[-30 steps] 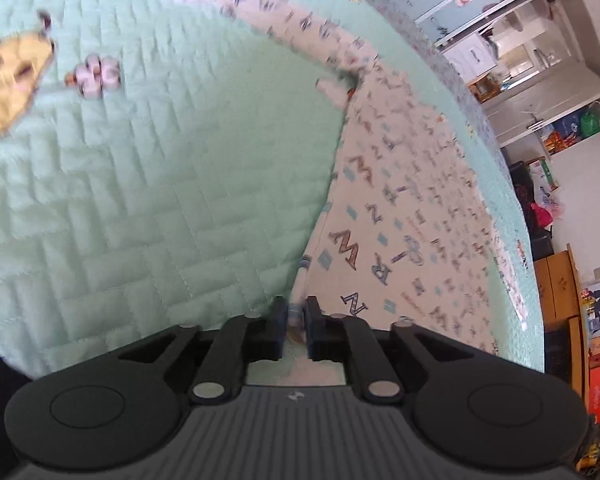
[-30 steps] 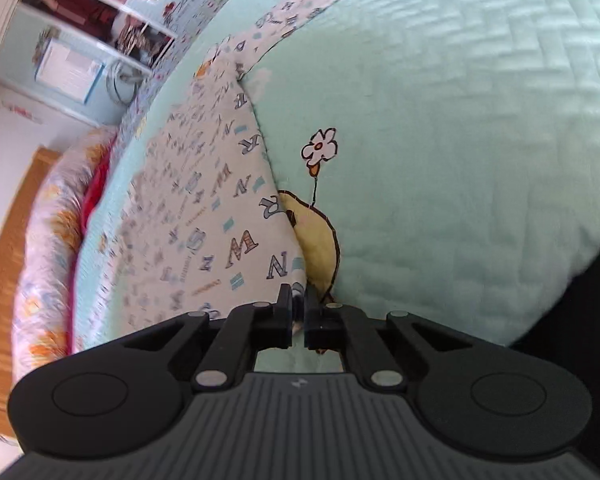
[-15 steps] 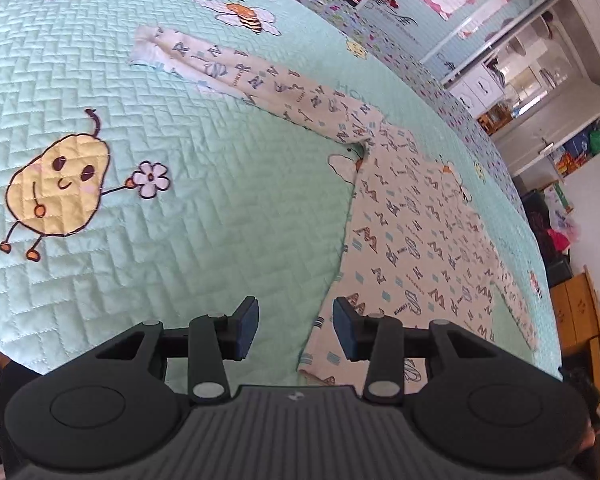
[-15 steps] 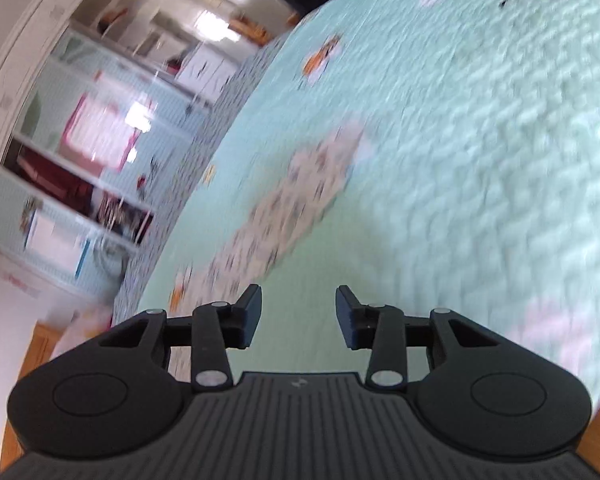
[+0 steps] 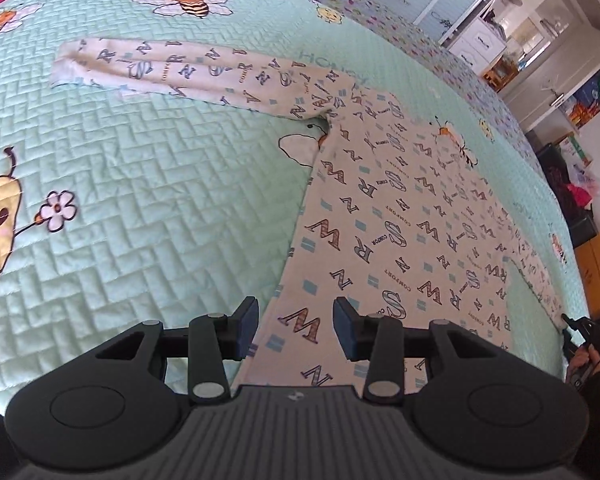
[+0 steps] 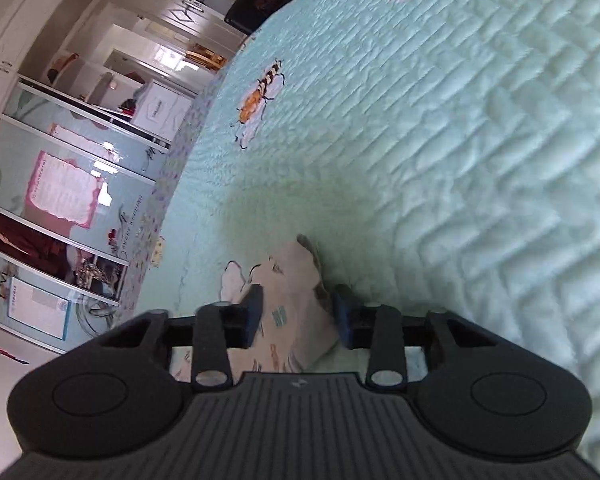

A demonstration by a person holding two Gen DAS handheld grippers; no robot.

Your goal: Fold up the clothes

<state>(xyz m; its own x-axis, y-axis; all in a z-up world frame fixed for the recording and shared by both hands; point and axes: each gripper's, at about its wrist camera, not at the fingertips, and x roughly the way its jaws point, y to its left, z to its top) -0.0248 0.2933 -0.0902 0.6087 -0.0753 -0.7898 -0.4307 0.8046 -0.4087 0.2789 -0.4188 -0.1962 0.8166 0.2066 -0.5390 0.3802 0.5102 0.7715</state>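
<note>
A cream long-sleeved top with a letter print (image 5: 384, 216) lies flat on the mint quilted bedspread (image 5: 148, 184). One sleeve (image 5: 188, 68) stretches to the far left, the other sleeve (image 5: 536, 276) runs to the right edge. My left gripper (image 5: 296, 326) is open and empty, above the top's near hem. My right gripper (image 6: 298, 314) is open, with the end of a sleeve (image 6: 296, 280) lying between its jaws; it shows small in the left wrist view (image 5: 580, 330).
The bedspread carries bee (image 5: 188, 0), flower (image 5: 58, 210) and pear prints. Wardrobes and shelves (image 6: 80, 152) stand beyond the bed's far edge. A wooden cabinet (image 5: 596, 268) is at the right.
Both grippers have opened and let go of the hem corners. The left has risen above the top. The right has swung over to the end of a sleeve.
</note>
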